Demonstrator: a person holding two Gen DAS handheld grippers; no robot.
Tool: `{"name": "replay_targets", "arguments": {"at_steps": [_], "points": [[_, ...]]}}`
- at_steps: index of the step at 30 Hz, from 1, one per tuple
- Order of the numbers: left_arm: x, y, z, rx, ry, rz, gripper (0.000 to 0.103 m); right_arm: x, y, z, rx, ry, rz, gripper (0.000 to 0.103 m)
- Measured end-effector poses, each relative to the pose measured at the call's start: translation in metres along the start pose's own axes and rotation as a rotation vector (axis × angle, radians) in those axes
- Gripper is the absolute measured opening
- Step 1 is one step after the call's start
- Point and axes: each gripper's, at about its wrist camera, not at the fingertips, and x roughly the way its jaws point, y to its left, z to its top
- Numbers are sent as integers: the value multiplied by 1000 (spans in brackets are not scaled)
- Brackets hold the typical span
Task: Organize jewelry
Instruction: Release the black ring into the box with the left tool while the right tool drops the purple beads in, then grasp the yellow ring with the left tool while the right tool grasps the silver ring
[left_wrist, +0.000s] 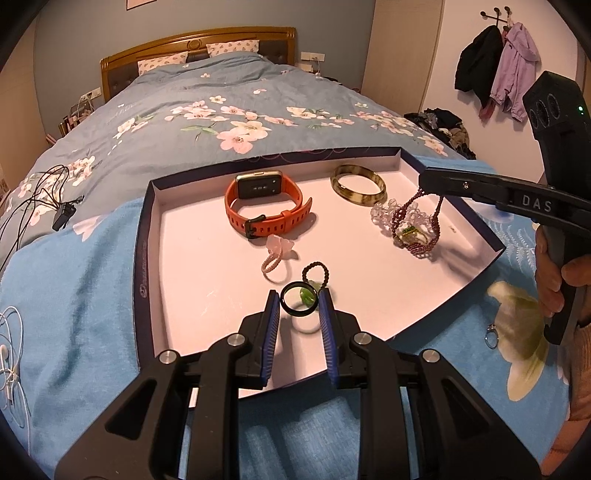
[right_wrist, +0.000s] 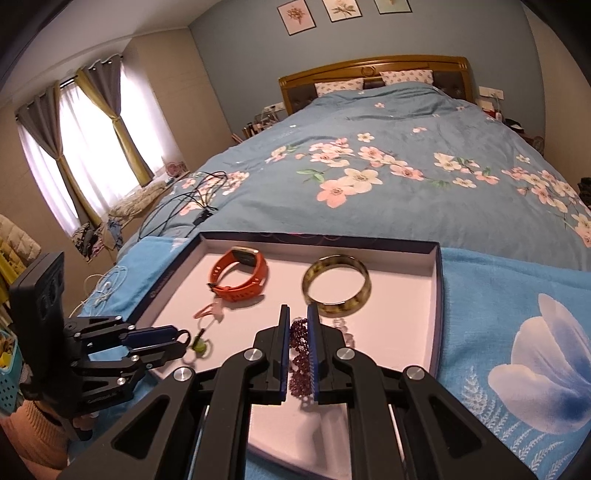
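A shallow box lid (left_wrist: 147, 236) with a white floor lies on the bed. In it are an orange smartwatch (left_wrist: 264, 206), a mottled bangle (left_wrist: 358, 184), a pink ring (left_wrist: 277, 254), a dark bead loop (left_wrist: 316, 271) and a clear bead bracelet (left_wrist: 384, 212). My left gripper (left_wrist: 299, 301) is shut on a black ring (left_wrist: 298, 299), just above the lid floor. My right gripper (right_wrist: 297, 350) is shut on a purple bead bracelet (right_wrist: 299, 343), which hangs over the lid's right part (left_wrist: 417, 229). The right gripper (left_wrist: 428, 181) also shows in the left wrist view.
A silver ring (left_wrist: 491, 334) lies on the blue blanket right of the lid. Black cables (left_wrist: 40, 195) and white earphones (left_wrist: 11, 350) lie on the bed to the left. The left gripper (right_wrist: 184, 341) shows in the right wrist view.
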Motion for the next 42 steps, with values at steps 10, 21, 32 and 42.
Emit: {"name": "replay_targets", "arguments": {"at_steps": [10, 21, 32, 42], "points": [[-4, 3, 0, -15, -13, 13, 36, 3, -13, -2, 42, 12, -57, 19], [-59, 5, -19, 4, -127, -23, 46, -52, 6, -16, -39, -54, -28, 26], [-89, -34, -61, 147, -119, -131, 49, -78, 30, -82, -172, 41, -45, 29], [-67, -63, -70, 199, -24, -171, 51, -57, 38, -111, -171, 151, -68, 29]]}}
